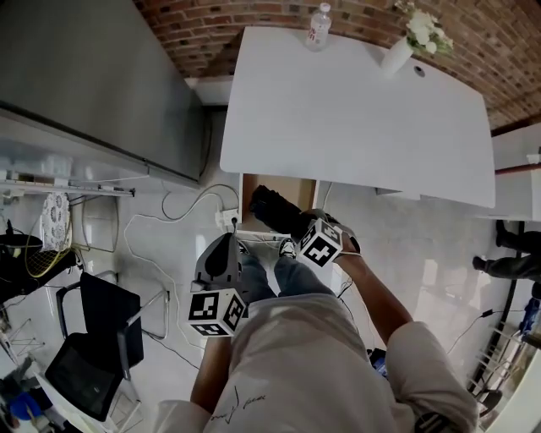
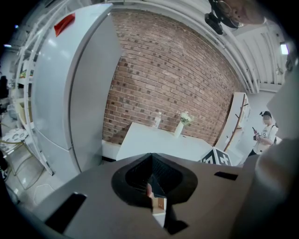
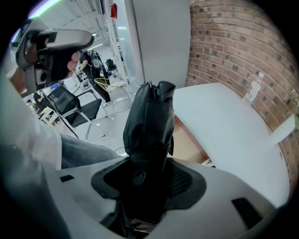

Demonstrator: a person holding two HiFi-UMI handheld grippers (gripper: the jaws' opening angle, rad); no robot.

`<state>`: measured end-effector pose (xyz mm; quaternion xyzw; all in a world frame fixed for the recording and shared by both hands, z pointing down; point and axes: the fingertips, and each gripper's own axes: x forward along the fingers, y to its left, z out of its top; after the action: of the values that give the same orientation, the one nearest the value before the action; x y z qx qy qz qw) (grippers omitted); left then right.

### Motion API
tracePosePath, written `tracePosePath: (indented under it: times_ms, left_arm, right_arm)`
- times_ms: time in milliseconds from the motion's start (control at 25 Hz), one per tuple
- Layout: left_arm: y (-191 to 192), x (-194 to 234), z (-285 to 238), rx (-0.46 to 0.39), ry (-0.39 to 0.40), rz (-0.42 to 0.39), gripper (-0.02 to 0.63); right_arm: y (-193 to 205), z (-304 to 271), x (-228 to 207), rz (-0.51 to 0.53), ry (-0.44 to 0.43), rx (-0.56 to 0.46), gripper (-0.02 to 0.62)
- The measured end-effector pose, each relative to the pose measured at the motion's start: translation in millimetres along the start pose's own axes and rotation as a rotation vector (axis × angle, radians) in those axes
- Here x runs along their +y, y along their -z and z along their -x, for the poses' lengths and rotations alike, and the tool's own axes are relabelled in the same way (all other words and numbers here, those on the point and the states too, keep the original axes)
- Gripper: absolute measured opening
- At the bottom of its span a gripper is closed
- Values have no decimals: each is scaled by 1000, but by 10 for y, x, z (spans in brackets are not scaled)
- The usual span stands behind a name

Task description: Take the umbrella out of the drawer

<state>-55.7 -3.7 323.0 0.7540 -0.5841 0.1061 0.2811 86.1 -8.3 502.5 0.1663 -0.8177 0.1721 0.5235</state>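
A black folded umbrella [image 1: 272, 210] [image 3: 147, 121] is lifted in front of the open drawer [image 1: 292, 191] [image 3: 188, 140] under the white table [image 1: 355, 110]. My right gripper [image 1: 296, 230] [image 3: 149, 183] is shut on the umbrella's lower end, and the umbrella rises upright out of its jaws. The drawer's wooden inside shows behind and below the umbrella. My left gripper [image 1: 225, 247] [image 2: 152, 184] hangs to the left of the drawer, apart from the umbrella. Its jaws meet with nothing between them.
On the table's far edge stand a water bottle [image 1: 319, 25] and a white vase with flowers [image 1: 412, 38]. A tall grey cabinet [image 1: 84, 76] stands left, with a black chair [image 1: 93, 338] and floor cables [image 1: 182, 207] nearby. A person [image 1: 511, 254] stands at the right.
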Motion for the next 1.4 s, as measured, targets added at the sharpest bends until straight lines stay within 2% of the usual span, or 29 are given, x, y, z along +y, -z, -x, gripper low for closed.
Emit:
tracePosePath:
  times_ms: [680,1400]
  left_arm:
    - [-200,-88,157,-63,-2,-18,17]
    - [-302,-289,255,-128,20,30,17]
  right_arm:
    - [-162,479,25,-3,35,-118,227]
    - [-388,1031,-12,19,86,-253,227]
